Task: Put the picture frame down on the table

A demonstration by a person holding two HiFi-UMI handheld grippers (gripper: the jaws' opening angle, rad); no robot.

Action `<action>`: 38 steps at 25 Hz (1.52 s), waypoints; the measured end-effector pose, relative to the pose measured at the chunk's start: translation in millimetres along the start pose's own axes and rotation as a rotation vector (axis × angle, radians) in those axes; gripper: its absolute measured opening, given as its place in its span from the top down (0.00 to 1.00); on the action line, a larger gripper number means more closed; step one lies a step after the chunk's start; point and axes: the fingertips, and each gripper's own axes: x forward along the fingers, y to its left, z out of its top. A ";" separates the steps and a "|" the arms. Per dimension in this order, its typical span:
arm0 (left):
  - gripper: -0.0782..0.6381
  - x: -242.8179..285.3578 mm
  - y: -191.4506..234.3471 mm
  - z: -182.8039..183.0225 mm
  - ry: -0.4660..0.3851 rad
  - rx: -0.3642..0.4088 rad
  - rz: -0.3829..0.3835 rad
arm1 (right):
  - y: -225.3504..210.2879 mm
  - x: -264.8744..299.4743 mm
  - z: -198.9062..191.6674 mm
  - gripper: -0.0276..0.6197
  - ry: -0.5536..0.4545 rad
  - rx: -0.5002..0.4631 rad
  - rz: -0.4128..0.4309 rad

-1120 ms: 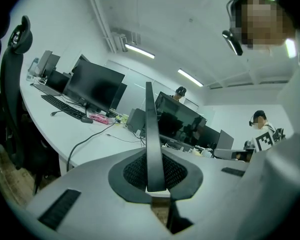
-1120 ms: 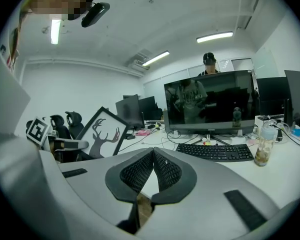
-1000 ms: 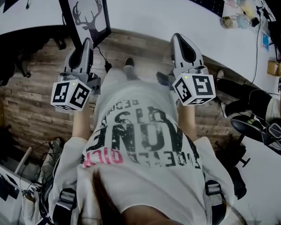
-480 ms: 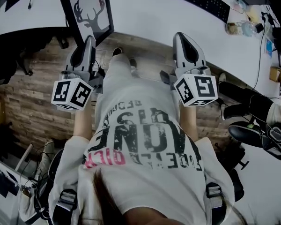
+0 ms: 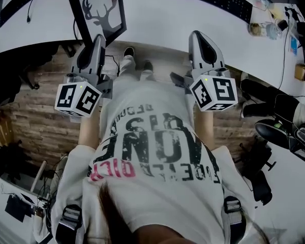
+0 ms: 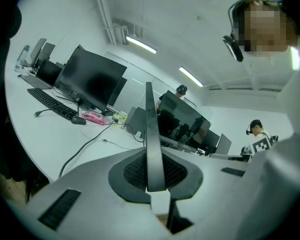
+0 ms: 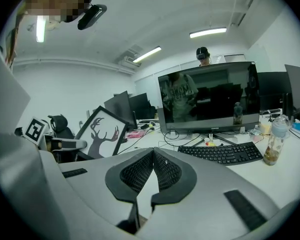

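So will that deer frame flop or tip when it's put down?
Probably stiff: the frame looks flat with the left gripper pinching just one edge. Thin edge-on, so it would likely tip if stood upright.

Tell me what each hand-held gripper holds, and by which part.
The left hand-held gripper clamps the picture frame by its bottom edge. The right hand-held gripper is shut and holds nothing.
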 end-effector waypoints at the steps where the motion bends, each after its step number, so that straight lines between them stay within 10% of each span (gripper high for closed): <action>1: 0.86 4.6 4.6 3.2 0.006 0.000 -0.012 | 1.1 5.3 0.9 0.96 0.000 0.008 -0.013; 20: 0.86 37.6 58.8 31.1 0.083 -0.003 -0.141 | 14.8 37.4 11.7 0.96 -0.026 0.041 -0.207; 38: 0.86 36.8 71.3 33.8 0.067 -0.029 -0.052 | 11.9 71.3 33.8 0.96 -0.043 0.015 -0.114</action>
